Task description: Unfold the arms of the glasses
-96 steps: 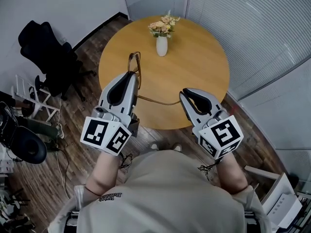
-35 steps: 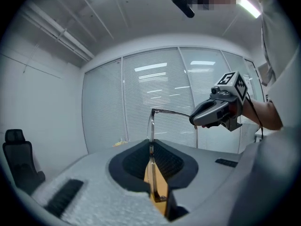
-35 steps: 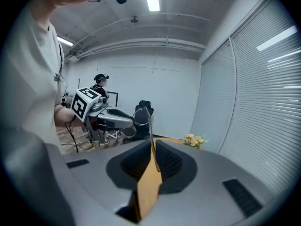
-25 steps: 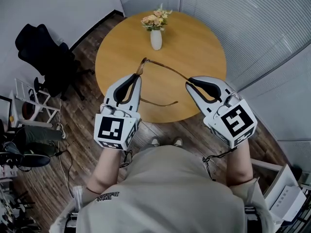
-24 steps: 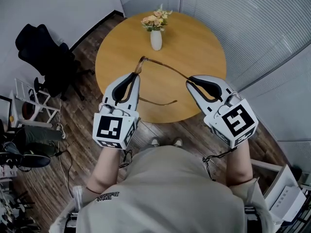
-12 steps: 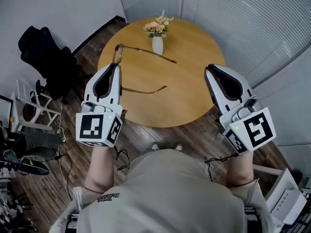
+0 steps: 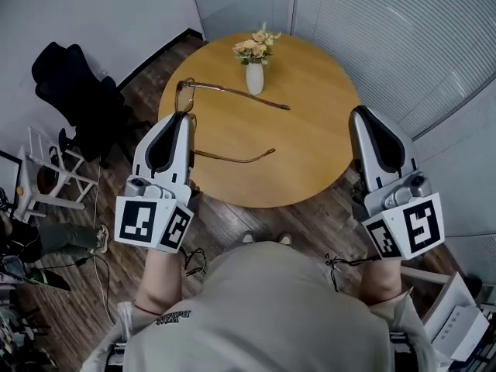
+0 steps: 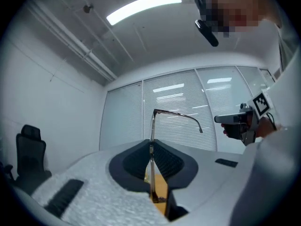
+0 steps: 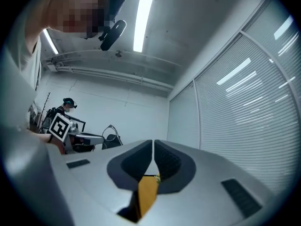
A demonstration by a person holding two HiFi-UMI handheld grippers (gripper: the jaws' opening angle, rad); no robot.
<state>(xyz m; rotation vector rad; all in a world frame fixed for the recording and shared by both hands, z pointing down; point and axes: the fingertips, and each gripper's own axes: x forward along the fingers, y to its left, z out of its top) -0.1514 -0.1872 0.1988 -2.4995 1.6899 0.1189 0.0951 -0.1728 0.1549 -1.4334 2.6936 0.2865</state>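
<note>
Nearest: the left hand-held gripper (image 7: 180,118) is clenched on the front of the thin brown wire-framed glasses (image 7: 236,92), pinching the rim edge-on w/ the rest sticking out past the jaws. The right hand-held gripper (image 7: 363,113) has its jaws pressed together on nothing and sits well apart, off the right edge of the round wooden desk (image 7: 310,153).

The glasses hang in the air over the desk's left edge, both arms swung out and pointing toward the desk's middle. So the unfolding looks done, and prob. only the set-down is left.

Risks from here:
- One-point hold on a thin rim, no 2nd support. If the clench eases or the wrist jerks, the glasses could twist in the jaws and drop — onto the desk, or past its left edge to the wood floor (image 7: 310,217).
- Too hard a squeeze could bend the rim or mark a lens; can't tell how much lens sits btw the jaws.
- The open arms stick out a long way; a tip-first set-down could strain a hinge or fold an arm back.
- Farther on, the far arm runs just in front of the small white vase of pale flowers (image 7: 255,77) near the desk's far edge — a sweep that way could knock it over.
</note>
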